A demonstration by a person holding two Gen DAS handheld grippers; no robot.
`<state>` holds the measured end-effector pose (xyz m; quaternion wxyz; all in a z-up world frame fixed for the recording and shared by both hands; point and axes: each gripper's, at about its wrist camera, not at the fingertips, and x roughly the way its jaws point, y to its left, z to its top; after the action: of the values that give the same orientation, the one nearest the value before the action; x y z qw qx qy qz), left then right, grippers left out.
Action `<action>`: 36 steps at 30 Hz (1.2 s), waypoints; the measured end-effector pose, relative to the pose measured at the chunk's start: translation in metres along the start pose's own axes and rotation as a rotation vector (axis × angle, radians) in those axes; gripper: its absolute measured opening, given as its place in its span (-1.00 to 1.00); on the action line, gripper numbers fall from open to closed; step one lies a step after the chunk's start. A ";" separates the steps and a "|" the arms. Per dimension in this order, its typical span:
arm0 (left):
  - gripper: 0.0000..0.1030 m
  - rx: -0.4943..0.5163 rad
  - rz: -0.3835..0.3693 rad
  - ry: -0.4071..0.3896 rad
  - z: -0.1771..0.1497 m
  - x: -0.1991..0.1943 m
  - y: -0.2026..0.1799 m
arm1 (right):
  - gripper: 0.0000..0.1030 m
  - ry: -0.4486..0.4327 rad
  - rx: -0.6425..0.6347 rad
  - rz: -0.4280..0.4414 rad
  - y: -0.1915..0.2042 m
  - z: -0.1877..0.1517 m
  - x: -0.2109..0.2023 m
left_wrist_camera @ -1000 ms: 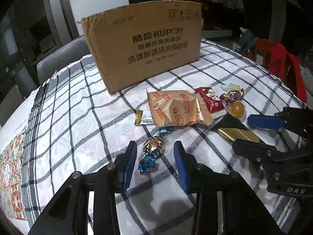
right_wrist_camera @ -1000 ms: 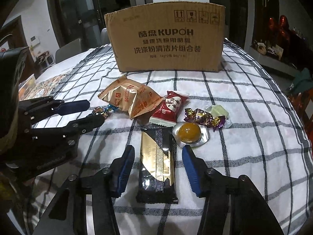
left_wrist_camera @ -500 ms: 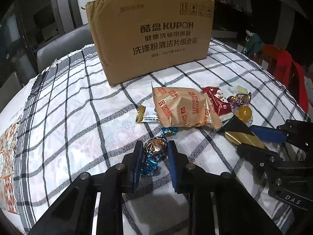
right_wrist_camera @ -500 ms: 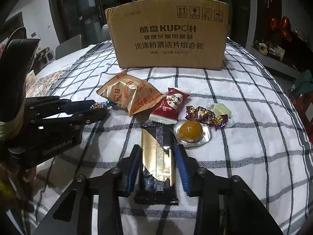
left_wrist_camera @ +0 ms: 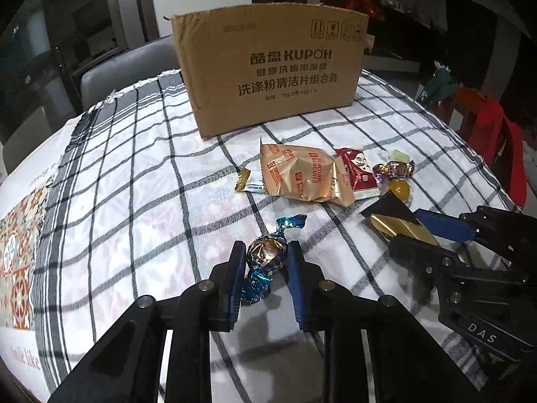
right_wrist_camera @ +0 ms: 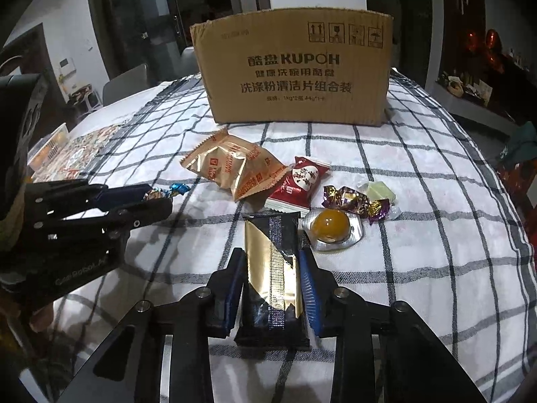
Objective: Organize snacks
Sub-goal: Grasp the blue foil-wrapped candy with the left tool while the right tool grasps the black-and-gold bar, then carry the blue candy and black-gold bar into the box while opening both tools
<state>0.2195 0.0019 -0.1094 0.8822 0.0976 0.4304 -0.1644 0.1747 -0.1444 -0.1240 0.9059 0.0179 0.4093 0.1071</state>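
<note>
The blue foil candy (left_wrist_camera: 265,262) could slip out on the way up, bc its wrapper is shiny & crinkly & only its middle is pinched. The black and gold bar (right_wrist_camera: 272,268) is long, so its far end may droop or twist. Left gripper (left_wrist_camera: 263,268) is nearly closed, pinching the candy near the front edge of the tabletop (left_wrist_camera: 134,168). Right gripper (right_wrist_camera: 272,282) is squeezing the bar's sides. The cardboard box (right_wrist_camera: 295,74) sits at the back edge, w/ other snacks between.
</note>
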 end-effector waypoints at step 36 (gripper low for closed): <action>-0.51 -0.087 0.020 -0.282 0.066 -0.118 -0.031 | -0.34 -0.314 0.034 0.065 -0.027 0.072 -0.114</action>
<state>0.1880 -0.0230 0.0236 0.9388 0.0396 0.3079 -0.1490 0.1599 -0.1904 0.0049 0.9543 0.0630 0.2639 0.1254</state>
